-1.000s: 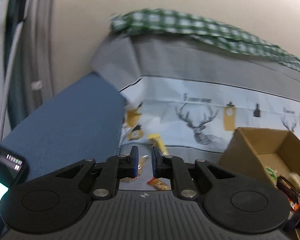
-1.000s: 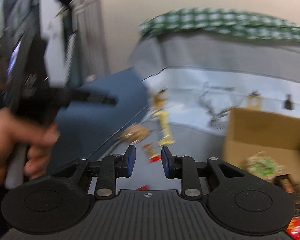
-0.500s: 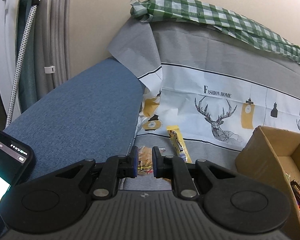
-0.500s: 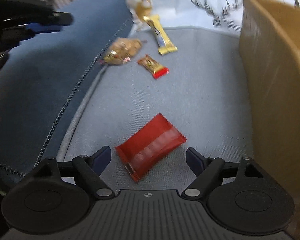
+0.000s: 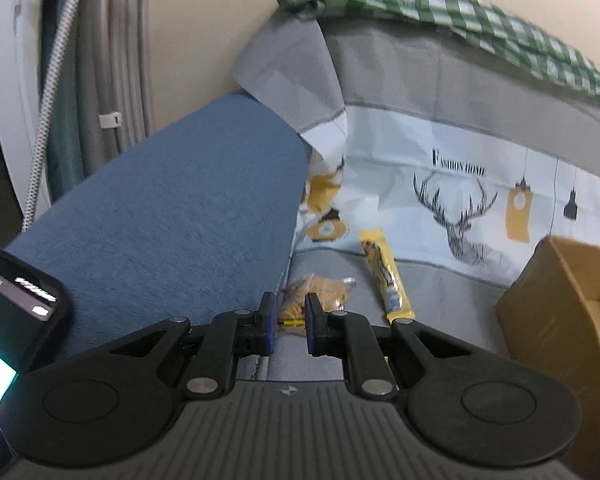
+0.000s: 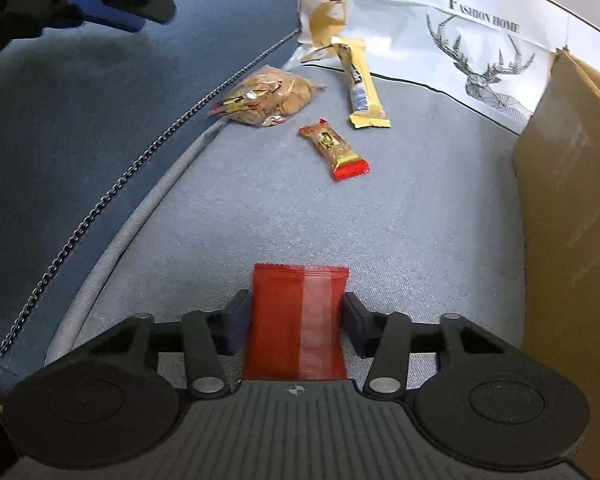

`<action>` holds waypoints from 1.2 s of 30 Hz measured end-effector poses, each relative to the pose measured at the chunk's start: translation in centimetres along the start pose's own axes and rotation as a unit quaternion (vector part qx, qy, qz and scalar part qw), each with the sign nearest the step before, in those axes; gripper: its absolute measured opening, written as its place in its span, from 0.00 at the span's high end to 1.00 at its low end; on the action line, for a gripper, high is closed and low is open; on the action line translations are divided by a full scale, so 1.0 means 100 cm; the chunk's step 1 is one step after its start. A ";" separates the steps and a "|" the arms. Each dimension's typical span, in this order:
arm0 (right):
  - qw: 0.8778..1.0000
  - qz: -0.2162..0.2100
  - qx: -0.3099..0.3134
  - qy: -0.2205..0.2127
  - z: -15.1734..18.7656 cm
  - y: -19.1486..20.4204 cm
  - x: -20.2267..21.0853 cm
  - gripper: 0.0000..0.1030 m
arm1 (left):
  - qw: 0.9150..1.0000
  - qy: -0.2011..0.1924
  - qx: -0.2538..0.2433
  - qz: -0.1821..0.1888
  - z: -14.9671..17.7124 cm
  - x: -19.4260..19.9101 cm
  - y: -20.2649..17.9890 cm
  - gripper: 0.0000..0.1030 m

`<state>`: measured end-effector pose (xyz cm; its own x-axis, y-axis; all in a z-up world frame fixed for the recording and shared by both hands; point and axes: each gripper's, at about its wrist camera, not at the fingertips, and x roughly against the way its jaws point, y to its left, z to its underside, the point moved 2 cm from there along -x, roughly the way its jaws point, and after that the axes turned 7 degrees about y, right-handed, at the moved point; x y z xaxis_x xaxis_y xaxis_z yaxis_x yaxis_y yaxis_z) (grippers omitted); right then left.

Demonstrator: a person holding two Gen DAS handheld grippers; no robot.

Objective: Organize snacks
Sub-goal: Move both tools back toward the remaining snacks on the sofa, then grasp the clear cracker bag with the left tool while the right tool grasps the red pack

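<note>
A red snack packet (image 6: pixel 300 316) lies on the grey sofa seat (image 6: pixel 400 220), lengthwise between the pads of my right gripper (image 6: pixel 296 322). Its jaws are closing and both pads touch the packet's long edges. Farther back lie a small gold-and-red bar (image 6: pixel 334 146), a long yellow bar (image 6: pixel 360 80) and a clear bag of biscuits (image 6: pixel 266 94). My left gripper (image 5: pixel 290 320) is shut with nothing in it, hovering just short of the biscuit bag (image 5: pixel 320 292), with the yellow bar (image 5: pixel 386 276) to its right. The left gripper (image 6: pixel 100 4) also shows at the upper left of the right wrist view.
A cardboard box (image 6: pixel 572 200) stands on the seat at the right, its open top (image 5: pixel 560 312) towards the backrest. A blue armrest (image 5: pixel 160 220) rises on the left, edged by a dark chain-like zip (image 6: pixel 100 208). A phone (image 5: pixel 12 320) is mounted at the left.
My right gripper dropped to the seat; its jaws opened wide, then closed onto the red packet, which now lies straight between them. My left gripper edged closer to the biscuit bag.
</note>
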<state>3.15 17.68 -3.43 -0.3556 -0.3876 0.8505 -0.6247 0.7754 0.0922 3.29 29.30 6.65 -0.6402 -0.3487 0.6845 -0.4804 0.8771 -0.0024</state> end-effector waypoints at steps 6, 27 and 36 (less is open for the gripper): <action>0.999 0.005 -0.035 -0.004 -0.005 -0.018 0.007 0.59 | 0.997 0.013 -0.076 -0.013 0.002 -0.026 -0.029 0.67; 0.996 0.016 -0.077 0.034 -0.010 -0.031 0.010 0.58 | 0.964 0.040 -0.227 -0.133 0.008 -0.148 -0.078 0.48; 0.997 0.014 -0.065 0.025 -0.005 -0.027 0.013 0.58 | 0.978 0.031 -0.188 -0.086 0.003 -0.097 -0.069 0.57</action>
<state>4.77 15.32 -2.34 -0.3342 -0.3420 0.8783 -0.5183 0.8450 0.1318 12.69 26.52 -0.19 -0.5268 -0.4910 0.6938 -0.3153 0.8709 0.3769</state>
